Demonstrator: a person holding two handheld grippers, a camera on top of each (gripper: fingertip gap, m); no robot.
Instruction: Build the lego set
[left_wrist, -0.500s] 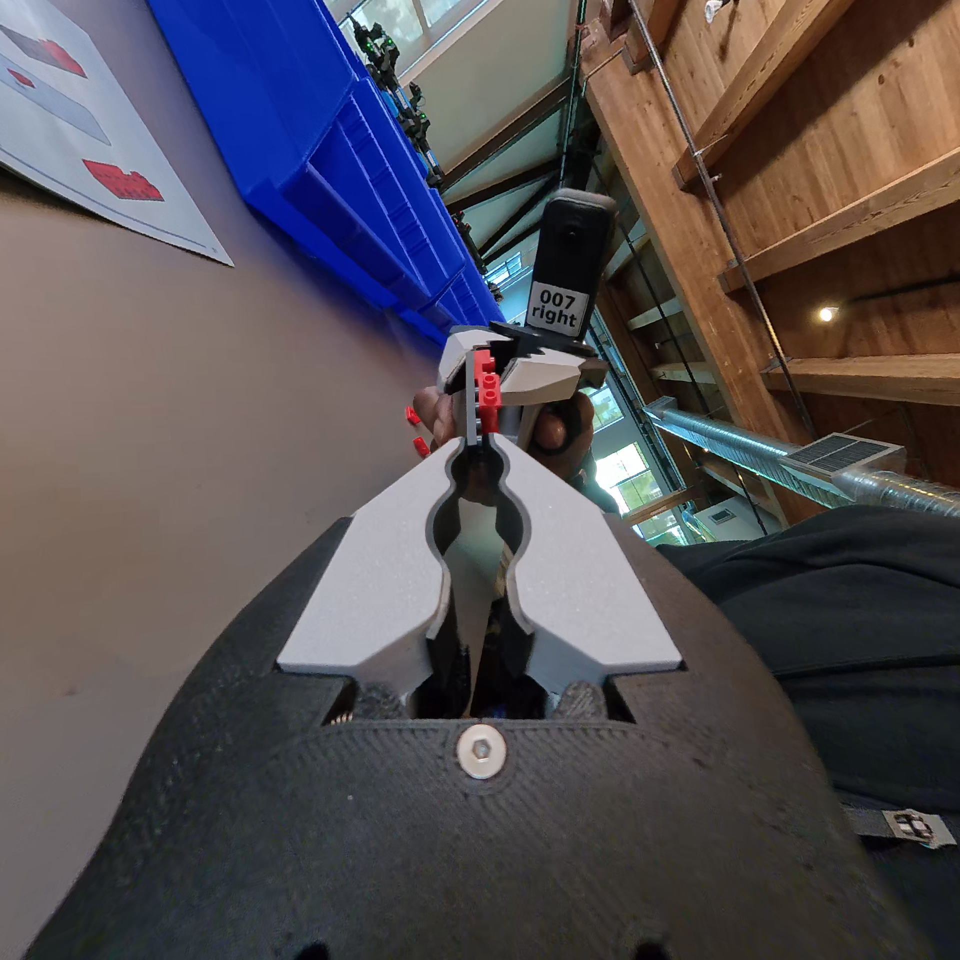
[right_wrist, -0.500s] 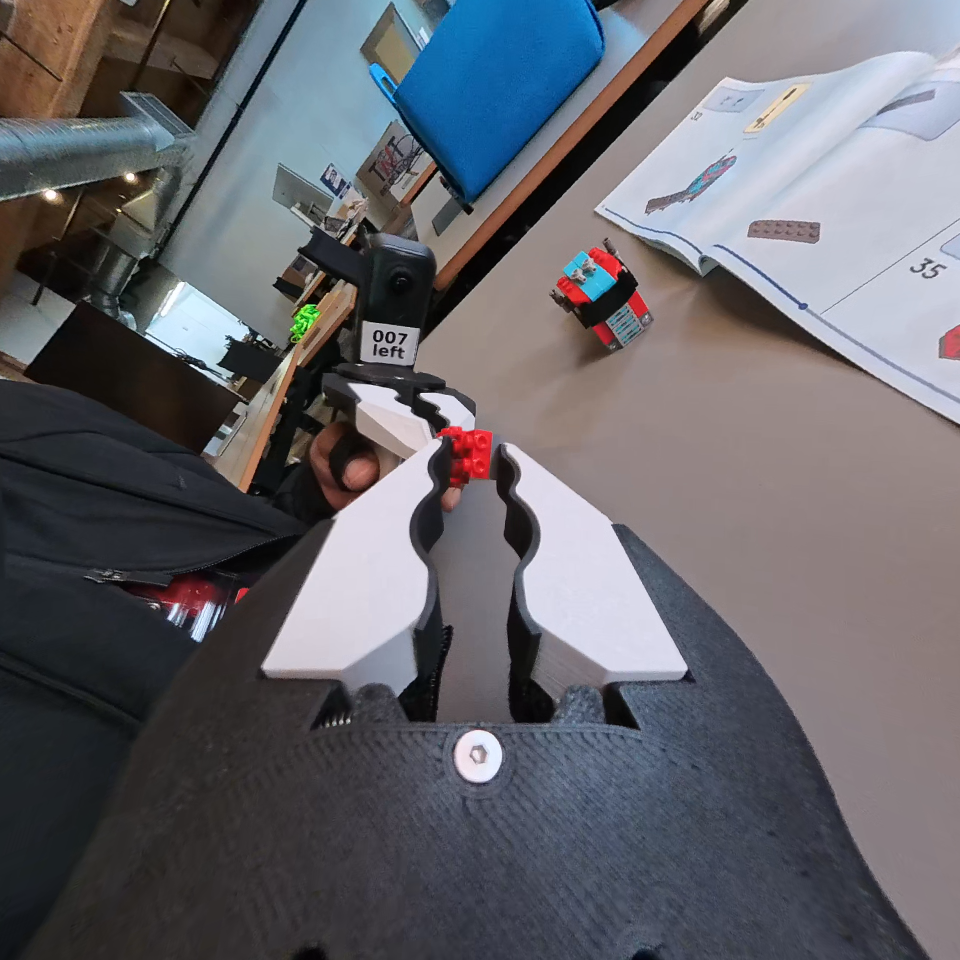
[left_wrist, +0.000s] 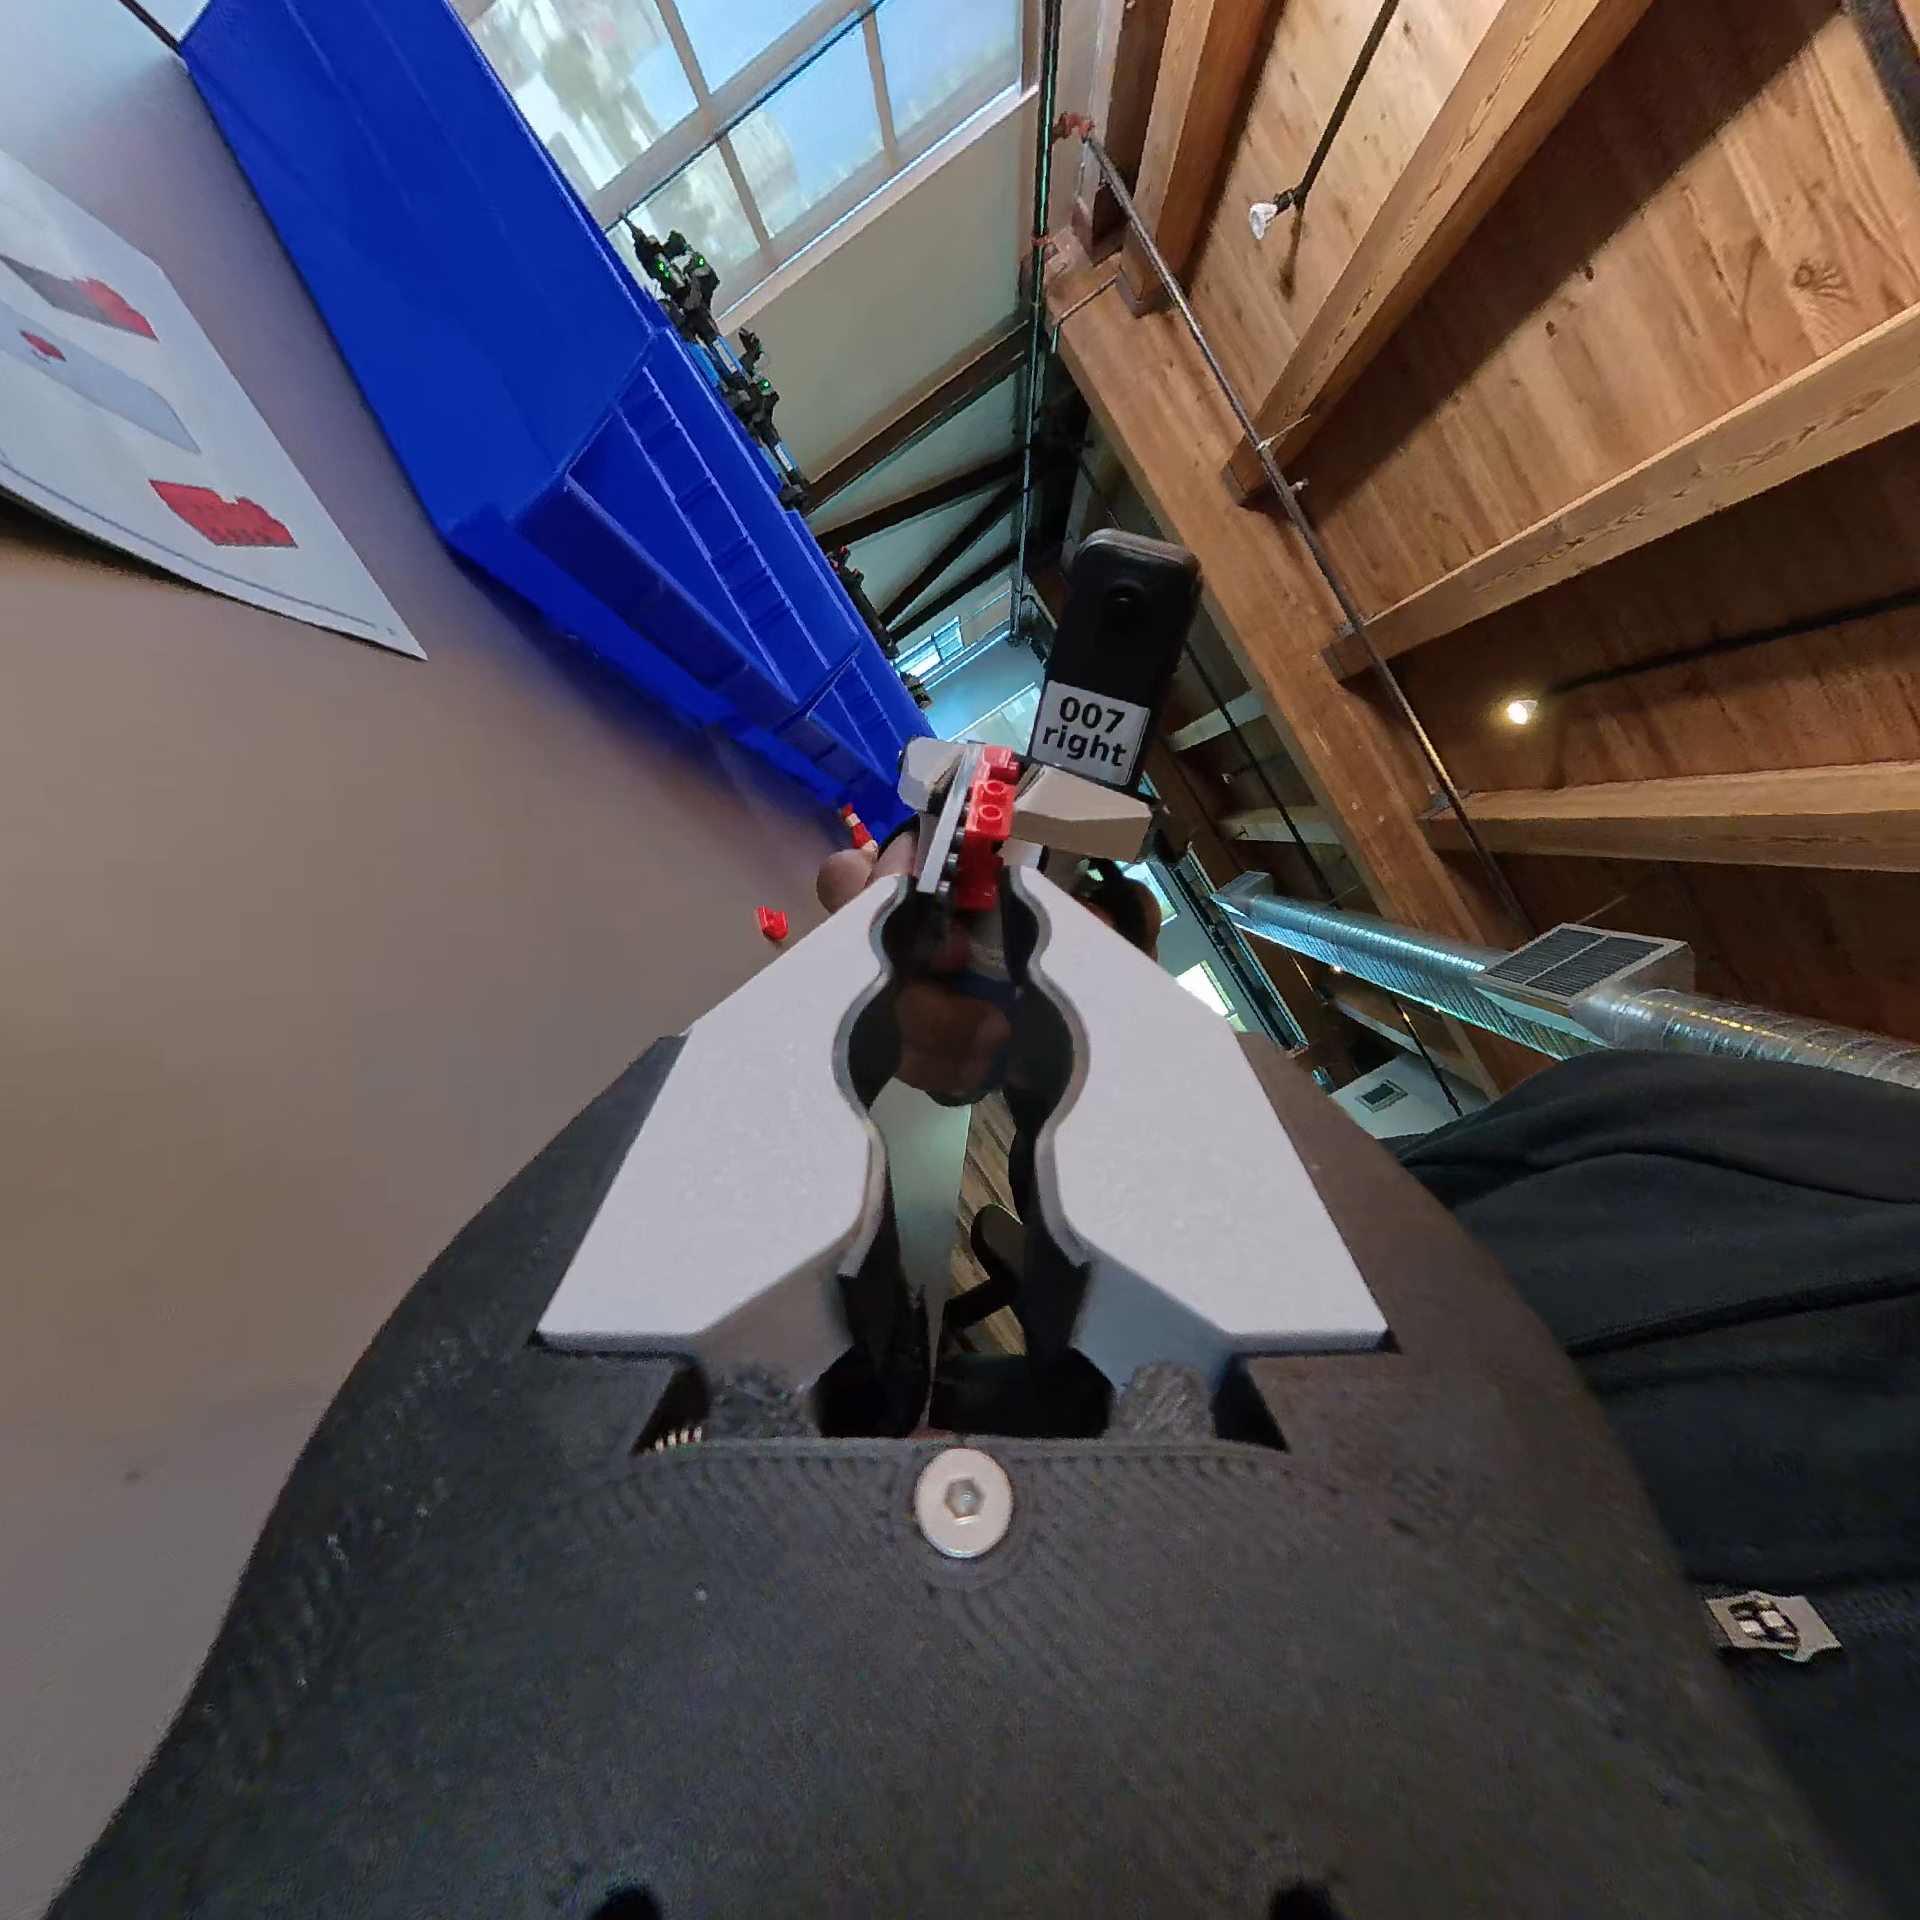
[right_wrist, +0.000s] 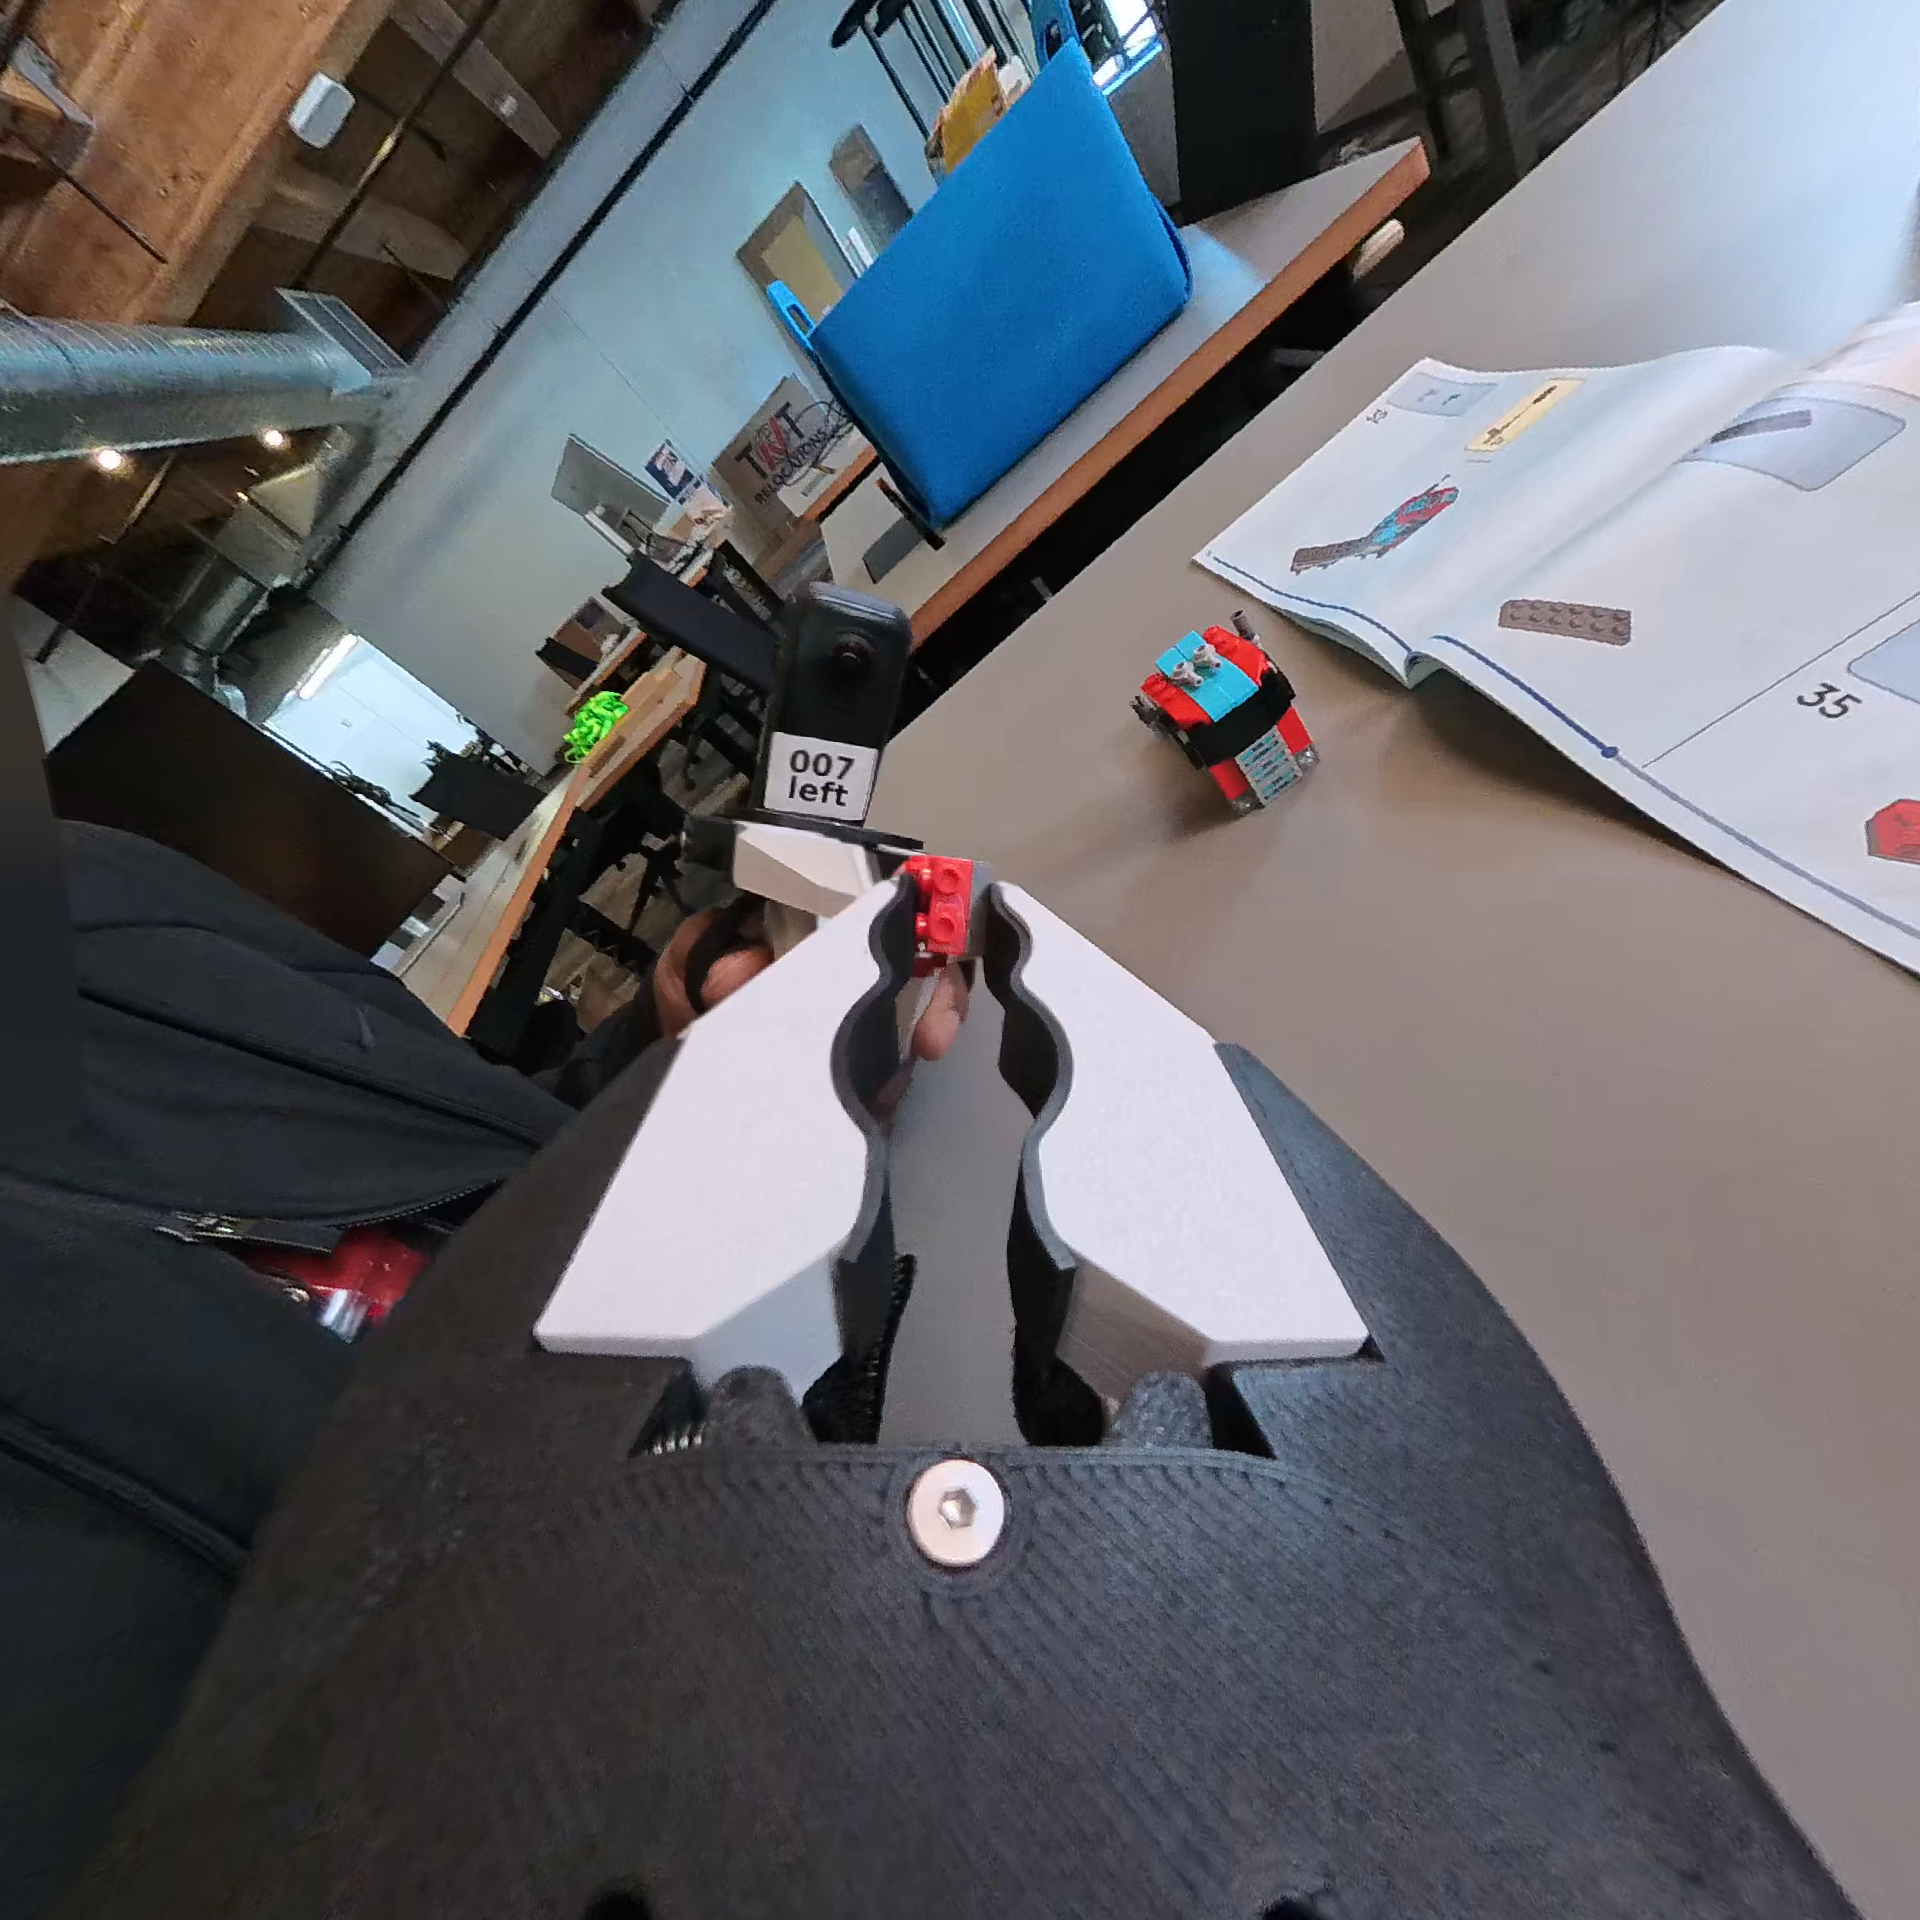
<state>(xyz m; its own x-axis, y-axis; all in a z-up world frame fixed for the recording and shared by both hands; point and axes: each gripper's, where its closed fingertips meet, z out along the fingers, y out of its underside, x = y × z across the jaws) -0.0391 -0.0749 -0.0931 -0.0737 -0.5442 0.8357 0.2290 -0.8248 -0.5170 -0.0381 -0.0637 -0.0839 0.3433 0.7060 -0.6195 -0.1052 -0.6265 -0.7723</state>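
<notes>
**Left wrist view: two grippers tip to tip on one lego piece, off the table**

Left wrist view first. Left gripper (left_wrist: 961, 899) tipped well over to one side, so that the brown-grey table top (left_wrist: 312, 987) runs up the left of the picture. Jaws nearly together, pinching the near end of the lego sub-assembly (left_wrist: 971, 831), a thin grey plate with red studded bricks on one face. Right gripper (left_wrist: 992, 795) straight opposite, pointing back this way, jaws closed on the far end of the same piece. Part of the person's hand (left_wrist: 940, 1039) on its handle visible through the gap between the left fingers.

Lego sub-assembly held in the air beside the table edge, touching nothing but the finger tips. Long axis along the line from one gripper to the other, leaning slightly right toward the far end. Grey plate on the table side, red bricks on the side away from it, round studs facing the camera.

Right wrist view: only the red bricks visible between the right gripper's tips, the plate hidden. On the table, well apart, a small red, black and light-blue lego model (right_wrist: 1226, 717), and just beyond it an open white instruction booklet (right_wrist: 1610, 582). Row of blue plastic bins (left_wrist: 623, 468) at the table's far edge, with a few loose red pieces (left_wrist: 771, 920) near it.
</notes>
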